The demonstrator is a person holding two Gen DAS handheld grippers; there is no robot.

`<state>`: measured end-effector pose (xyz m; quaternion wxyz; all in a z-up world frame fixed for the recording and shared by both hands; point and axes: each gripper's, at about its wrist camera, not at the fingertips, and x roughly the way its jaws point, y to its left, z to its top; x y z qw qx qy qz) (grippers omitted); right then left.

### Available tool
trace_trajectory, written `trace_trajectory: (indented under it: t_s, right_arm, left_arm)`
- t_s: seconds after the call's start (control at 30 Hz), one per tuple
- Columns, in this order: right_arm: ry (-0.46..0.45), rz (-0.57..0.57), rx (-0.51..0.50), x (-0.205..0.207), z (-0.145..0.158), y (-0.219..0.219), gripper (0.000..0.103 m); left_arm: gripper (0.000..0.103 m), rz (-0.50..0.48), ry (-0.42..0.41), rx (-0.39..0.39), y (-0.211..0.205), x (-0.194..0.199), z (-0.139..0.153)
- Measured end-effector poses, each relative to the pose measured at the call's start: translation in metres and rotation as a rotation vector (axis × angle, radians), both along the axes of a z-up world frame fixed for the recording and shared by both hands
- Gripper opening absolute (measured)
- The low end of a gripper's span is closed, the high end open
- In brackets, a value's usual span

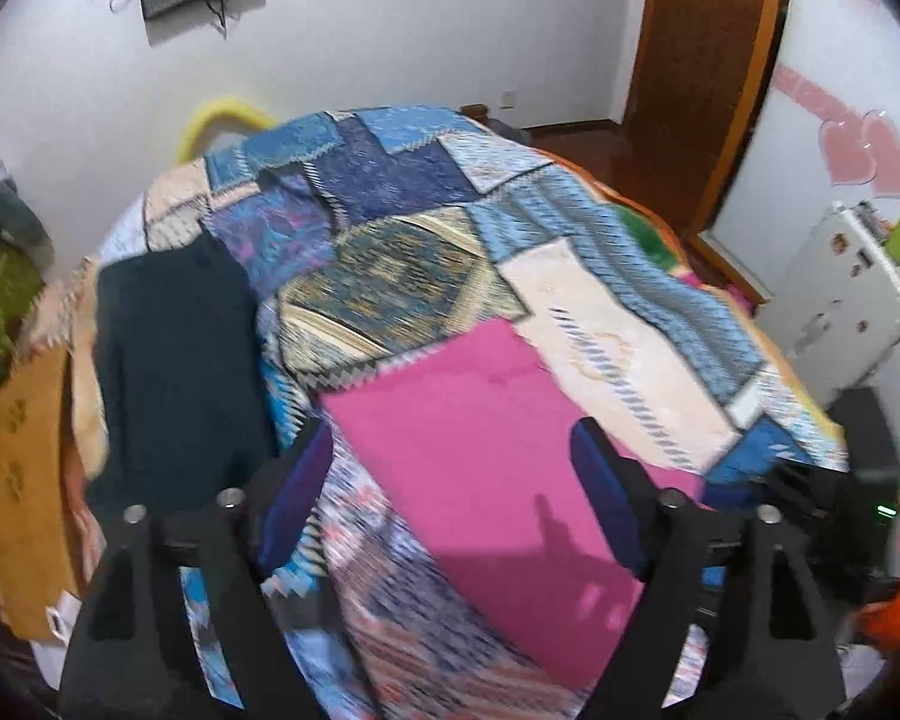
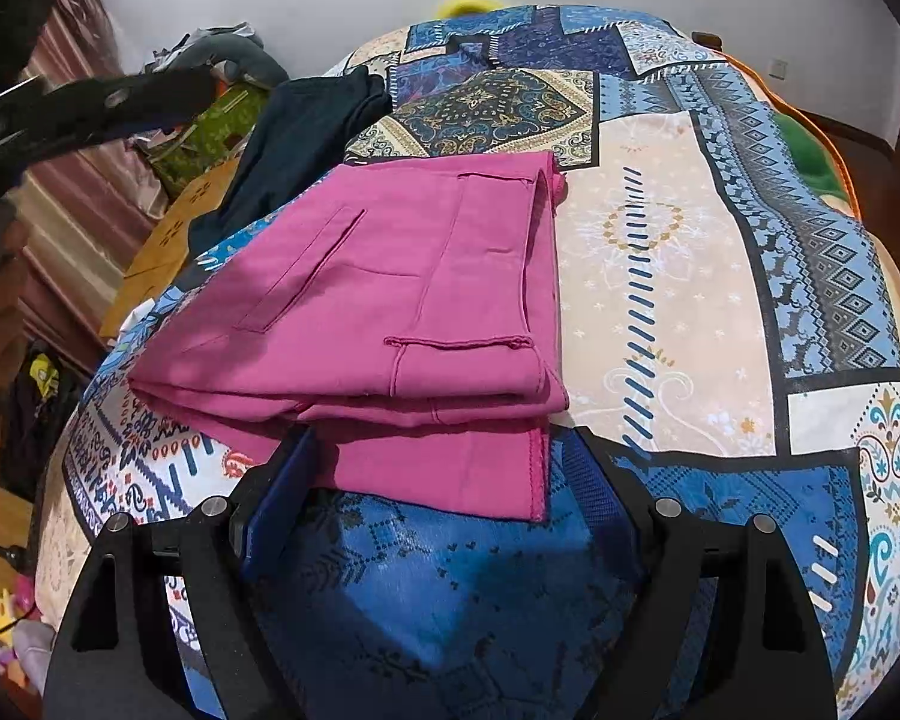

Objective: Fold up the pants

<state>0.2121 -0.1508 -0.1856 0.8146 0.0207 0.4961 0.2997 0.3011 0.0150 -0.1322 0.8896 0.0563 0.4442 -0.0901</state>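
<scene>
The pink pants (image 2: 390, 312) lie folded in a flat stack on the patchwork bedspread (image 2: 678, 276); they also show in the left wrist view (image 1: 480, 480). My right gripper (image 2: 444, 480) is open and empty, its fingertips at the near edge of the stack, just above the lowest layer. My left gripper (image 1: 450, 474) is open and empty, held above the pants. The left gripper also shows at the upper left of the right wrist view (image 2: 120, 102).
Dark folded pants (image 1: 174, 372) lie at the bed's left edge on an orange cloth (image 1: 24, 480). A white cabinet (image 1: 852, 294) and a wooden door (image 1: 708, 60) are to the right. Clutter (image 2: 210, 132) lies left of the bed.
</scene>
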Motion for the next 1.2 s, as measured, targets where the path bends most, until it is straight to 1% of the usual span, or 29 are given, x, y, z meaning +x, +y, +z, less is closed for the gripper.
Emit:
trace_trajectory:
  t_s: [0.03,0.1,0.2,0.3,0.33,0.37,0.4,0.43,0.47,0.5,0.53,0.63,0.73,0.83,1.0,1.1,1.2]
  right_arm:
    - [0.0,-0.001,-0.001,0.0,0.0,-0.001,0.08]
    - [0.002,-0.007,0.0,0.0,-0.001,-0.002,0.08]
    - [0.009,-0.016,0.001,0.0,-0.001,-0.003,0.08]
    - [0.011,-0.023,0.001,0.0,-0.001,-0.005,0.08]
    - [0.01,-0.026,0.001,-0.001,-0.001,-0.007,0.08]
    - [0.009,-0.03,0.0,-0.001,-0.001,-0.008,0.08]
    - [0.009,-0.037,-0.003,0.0,-0.001,-0.01,0.08]
    - [0.01,-0.04,-0.005,0.0,-0.001,-0.012,0.08]
    - [0.012,-0.045,-0.009,0.0,-0.001,-0.013,0.08]
    - [0.014,-0.049,-0.014,0.001,-0.001,-0.015,0.08]
    - [0.011,-0.052,-0.018,0.001,0.0,-0.017,0.08]
    - [-0.007,-0.064,-0.036,0.0,0.005,-0.022,0.08]
    - [-0.029,-0.075,-0.025,-0.002,0.016,-0.025,0.08]
    - [-0.057,-0.072,-0.002,-0.005,0.028,-0.02,0.08]
    - [-0.093,-0.012,0.035,-0.013,0.042,0.005,0.08]
    - [-0.1,0.018,0.013,-0.015,0.037,0.019,0.08]
    - [-0.075,0.029,-0.019,-0.011,0.026,0.022,0.08]
  left_arm:
    - [0.085,0.01,0.014,0.027,0.004,0.014,-0.007]
    - [0.085,0.019,0.055,0.043,0.01,0.032,-0.02]
    - [0.085,0.044,0.138,0.067,0.017,0.061,-0.05]
    - [0.085,0.042,0.226,0.114,0.019,0.084,-0.087]
    - [0.088,0.033,0.255,0.126,0.019,0.088,-0.098]
    - [0.095,0.029,0.289,0.143,0.02,0.092,-0.11]
    - [0.099,0.031,0.316,0.155,0.021,0.095,-0.121]
    - [0.103,0.04,0.33,0.152,0.025,0.096,-0.13]
    - [0.103,0.042,0.334,0.134,0.029,0.096,-0.134]
    - [0.103,0.04,0.33,0.119,0.032,0.095,-0.135]
    - [0.103,0.036,0.324,0.122,0.034,0.093,-0.134]
    - [0.103,0.018,0.309,0.172,0.033,0.08,-0.129]
    - [0.103,-0.004,0.286,0.222,0.032,0.061,-0.122]
    - [0.103,-0.001,0.28,0.232,0.032,0.046,-0.114]
    - [0.103,0.013,0.268,0.208,0.03,0.018,-0.102]
    - [0.103,0.008,0.284,0.139,0.026,0.002,-0.096]
    - [0.103,0.003,0.275,0.119,0.016,-0.008,-0.093]
